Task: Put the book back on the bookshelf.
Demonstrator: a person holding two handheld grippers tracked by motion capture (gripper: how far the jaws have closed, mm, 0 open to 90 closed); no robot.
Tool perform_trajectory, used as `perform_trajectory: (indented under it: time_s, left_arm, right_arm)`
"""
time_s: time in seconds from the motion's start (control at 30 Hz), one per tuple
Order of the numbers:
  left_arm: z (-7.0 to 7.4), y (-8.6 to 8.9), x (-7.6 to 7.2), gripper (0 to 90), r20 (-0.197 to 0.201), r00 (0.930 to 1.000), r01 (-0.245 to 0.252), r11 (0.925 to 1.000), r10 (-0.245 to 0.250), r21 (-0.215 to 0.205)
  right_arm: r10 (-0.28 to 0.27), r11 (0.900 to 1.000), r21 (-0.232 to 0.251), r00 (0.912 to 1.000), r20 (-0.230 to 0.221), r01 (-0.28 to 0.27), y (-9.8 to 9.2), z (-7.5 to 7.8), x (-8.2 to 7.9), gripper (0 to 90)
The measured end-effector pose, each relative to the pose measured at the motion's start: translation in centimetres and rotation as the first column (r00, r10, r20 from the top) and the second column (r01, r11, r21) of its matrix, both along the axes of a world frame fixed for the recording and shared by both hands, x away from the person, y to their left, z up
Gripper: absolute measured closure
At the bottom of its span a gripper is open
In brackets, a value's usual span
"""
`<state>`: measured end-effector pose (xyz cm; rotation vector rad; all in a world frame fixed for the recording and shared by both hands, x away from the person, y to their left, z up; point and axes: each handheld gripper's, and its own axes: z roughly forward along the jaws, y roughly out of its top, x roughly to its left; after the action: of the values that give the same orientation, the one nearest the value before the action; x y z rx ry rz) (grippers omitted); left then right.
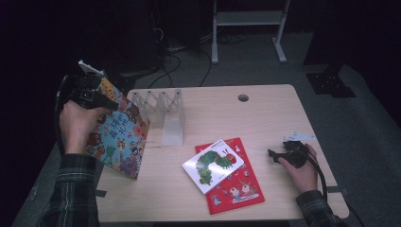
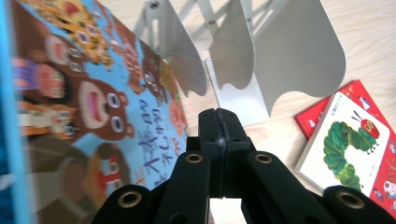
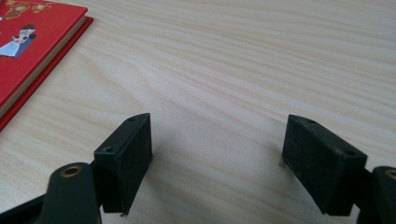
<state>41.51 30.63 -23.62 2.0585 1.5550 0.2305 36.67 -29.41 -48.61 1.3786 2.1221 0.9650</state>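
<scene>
A colourful picture book (image 1: 120, 137) stands tilted at the table's left edge, its lower corner on the wood. My left gripper (image 1: 111, 105) is up by the book's top edge. In the left gripper view my left gripper (image 2: 218, 126) has its jaws pressed together with nothing between them, and the picture book (image 2: 93, 102) runs along their left side. My right gripper (image 1: 273, 153) rests on the table at the right. In its own view my right gripper (image 3: 217, 158) stands open over bare wood.
A white metal book rack (image 1: 163, 106) stands at the back of the table (image 1: 265, 113). A white caterpillar book (image 1: 213, 164) lies on a red book (image 1: 236, 187) at the front centre. A round hole (image 1: 243, 98) sits near the far edge.
</scene>
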Motion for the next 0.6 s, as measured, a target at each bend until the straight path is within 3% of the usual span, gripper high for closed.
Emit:
perform_trajectory:
  time_s: [0.33,0.6]
  left_arm:
    - [-2.2,-2.6,-0.8,88.5,-0.002,0.9942,0.108,0.9942,-0.108,-0.002]
    - [-4.6,-5.8,-1.6,87.6,-0.012,0.9815,0.191,0.9809,-0.191,0.036]
  right_arm:
    - [0.0,1.0,-0.001,1.0,0.001,0.0,0.0,0.0,0.0,23.3]
    - [0.0,1.0,0.0,1.0,-0.001,0.0,0.0,0.0,0.0,23.3]
